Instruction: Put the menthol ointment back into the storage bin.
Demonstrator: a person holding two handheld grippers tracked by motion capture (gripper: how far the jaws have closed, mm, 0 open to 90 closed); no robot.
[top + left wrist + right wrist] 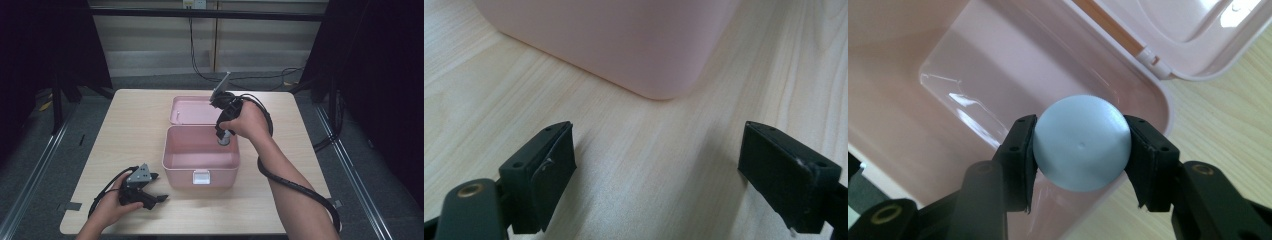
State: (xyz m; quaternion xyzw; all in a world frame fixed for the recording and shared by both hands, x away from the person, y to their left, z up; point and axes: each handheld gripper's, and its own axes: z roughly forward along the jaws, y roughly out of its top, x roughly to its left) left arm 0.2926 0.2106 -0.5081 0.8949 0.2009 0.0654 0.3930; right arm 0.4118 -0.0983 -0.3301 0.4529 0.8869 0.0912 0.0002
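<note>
Right gripper (1081,150): jaws pinching a pale blue-grey ball (1081,149), one pad on each flank. The ball is round, so no long axis or heading can be read from it; a tiny dimple on its face is turned toward the gripper's camera. In the high view the right gripper (223,138) points steeply down, holding the ball (224,141) inside the right rear part of the box, above its floor; whether it touches the floor cannot be told.

Pink plastic storage box (175,161): open, centre of the table, white latch on its near wall. Hinged lid (189,111) lies folded back flat behind it, inner face up.

Left gripper (152,192): resting low on the table to the left of the box's near corner, jaws spread wide with nothing between them. In its own view the left gripper (656,172) faces that rounded pink corner (659,75), near but apart.

Table (135,125): light wood grain.
</note>
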